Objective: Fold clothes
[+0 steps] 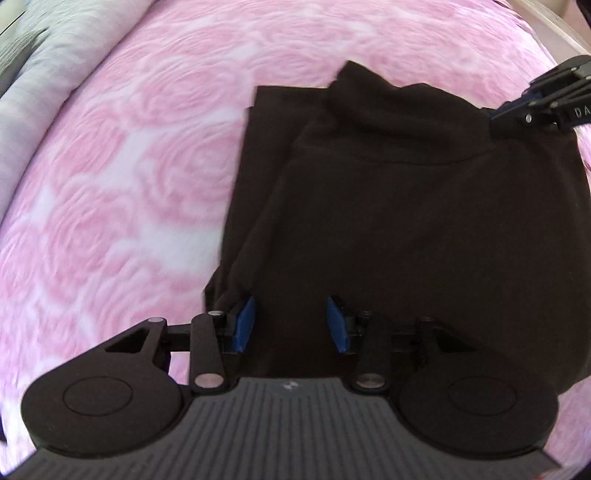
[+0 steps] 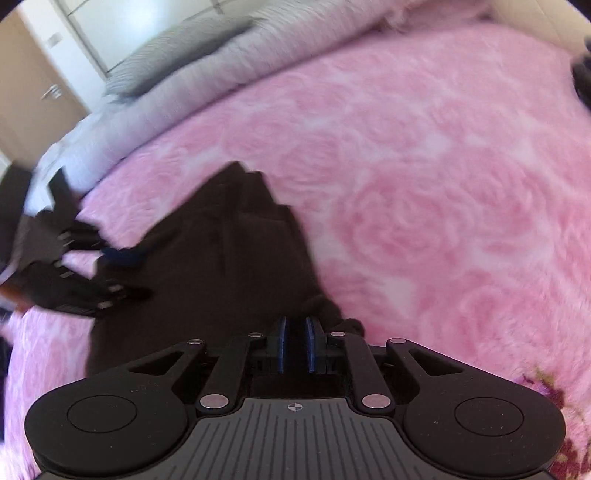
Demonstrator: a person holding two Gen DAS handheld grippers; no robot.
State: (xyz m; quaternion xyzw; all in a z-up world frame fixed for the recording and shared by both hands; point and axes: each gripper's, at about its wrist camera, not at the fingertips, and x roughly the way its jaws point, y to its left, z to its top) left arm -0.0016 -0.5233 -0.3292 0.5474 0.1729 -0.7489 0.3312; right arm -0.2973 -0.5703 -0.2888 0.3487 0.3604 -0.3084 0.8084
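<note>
A black garment lies partly folded on the pink rose-patterned blanket. My left gripper is open over its near edge, with its blue pads spread wide and black cloth beneath them. At the garment's far right corner, my right gripper pinches the fabric. In the right wrist view the right gripper has its pads nearly together on a bunched edge of the garment. The left gripper reaches in from the left with its fingers apart over the cloth.
A grey duvet lies along the blanket's far side, with a striped pillow beyond it. Wardrobe doors stand behind the bed. A pale bed frame edge runs at the top right. A dark object sits at the right edge.
</note>
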